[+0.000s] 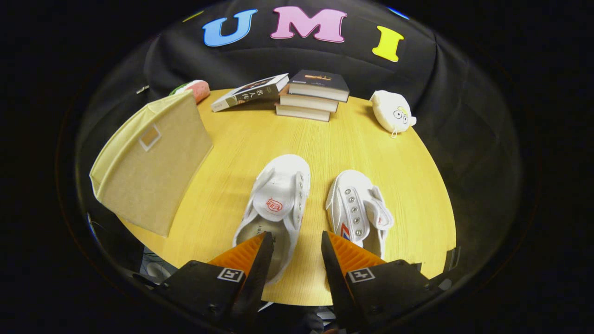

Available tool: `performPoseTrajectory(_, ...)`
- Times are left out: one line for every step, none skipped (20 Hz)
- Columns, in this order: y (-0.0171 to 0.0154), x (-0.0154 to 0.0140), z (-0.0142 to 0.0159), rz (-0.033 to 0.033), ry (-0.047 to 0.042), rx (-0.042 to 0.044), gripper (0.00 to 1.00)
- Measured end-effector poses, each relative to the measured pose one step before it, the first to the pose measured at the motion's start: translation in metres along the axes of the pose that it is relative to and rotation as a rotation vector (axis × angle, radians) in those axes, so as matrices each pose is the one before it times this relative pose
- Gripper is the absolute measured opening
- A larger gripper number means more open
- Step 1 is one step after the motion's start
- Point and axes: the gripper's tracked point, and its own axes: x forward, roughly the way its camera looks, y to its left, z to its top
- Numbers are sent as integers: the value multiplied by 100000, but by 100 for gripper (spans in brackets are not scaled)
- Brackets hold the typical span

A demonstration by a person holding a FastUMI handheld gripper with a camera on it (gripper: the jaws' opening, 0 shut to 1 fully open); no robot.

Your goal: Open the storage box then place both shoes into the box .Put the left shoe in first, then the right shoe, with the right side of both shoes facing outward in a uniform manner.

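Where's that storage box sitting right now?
The storage box stands closed on the table, ahead and left of the open jaws, left of the two white shoes and near the leaning book.

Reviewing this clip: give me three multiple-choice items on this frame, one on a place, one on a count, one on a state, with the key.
1. Where does the beige storage box stand?
A. left of the shoes, at the table's edge
B. behind the books
C. between the shoes

2. How many books are in the stack?
A. one
B. three
C. five

3. What is the tool doing?
A. shut on a shoe
B. shut on the box
C. open, holding nothing

Key: 1 A, the box sits left of the left-hand shoe. 2 B, three stacked, a fourth book leaning alongside. 3 C, the fingers stand apart above both shoes, the right-hand shoe untouched.
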Motion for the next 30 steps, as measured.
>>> performPoseTrajectory(119, 898, -34, -29, -235, 812, 63)
performPoseTrajectory(94, 942, 151, -325, -688, 291, 63)
performPoseTrajectory(-23, 878, 213, -461, -904, 209, 63)
performPoseTrajectory(102, 903, 426, -148, -1465, 972, 63)
performPoseTrajectory(-98, 593, 477, -1029, -1491, 1030, 62)
performPoseTrajectory(-28, 690, 503, -635, -1945, 1049, 61)
performPoseTrajectory(-126, 556, 376, -957, -1772, 1037, 57)
performPoseTrajectory(315, 378, 175, 1085, -1123, 1732, 55)
performPoseTrajectory(-90, 364, 368, 50, -1353, 1877, 50)
performPoseTrajectory(-113, -91, -44, -926, -454, 1198, 42)
performPoseTrajectory(-362, -59, 11, -787, -259, 1423, 33)
performPoseTrajectory(-531, 66, -86, -1517, 823, 2615, 25)
performPoseTrajectory(321, -286, -88, 1466, 2053, 4535, 11)
performPoseTrajectory(110, -206, 233, 422, 1036, 2793, 9)
performPoseTrajectory(-44, -439, 337, -164, 261, 1038, 8)
performPoseTrajectory(30, -620, 614, 195, -1600, 29, 8)
performPoseTrajectory(71, -615, 624, 411, -1654, -132, 8)
performPoseTrajectory(0, -583, 494, 314, -1099, 371, 8)
performPoseTrajectory(123, -744, 670, 574, -1378, 1251, 8)
performPoseTrajectory(200, -750, 762, 372, -1554, 1617, 8)
performPoseTrajectory(95, -603, 775, -103, -1540, 1044, 8)
performPoseTrajectory(354, -1018, 843, 156, -1444, 286, 8)
performPoseTrajectory(605, -1016, 1015, 1017, -1980, -21, 6)
performPoseTrajectory(747, -994, 973, 1191, -1358, -157, 6)
performPoseTrajectory(897, -973, 1061, 1252, -1130, 324, 6)
performPoseTrajectory(1151, -1011, 1236, 1410, -1279, 526, 6)
performPoseTrajectory(1401, -1063, 1303, 1838, -1449, 68, 6)
performPoseTrajectory(1602, -826, 1373, 2031, -1297, -8, 6)
performPoseTrajectory(1857, -758, 1360, 2147, -1090, 565, 6)
performPoseTrajectory(1920, -451, 962, 2403, 115, 829, 6)
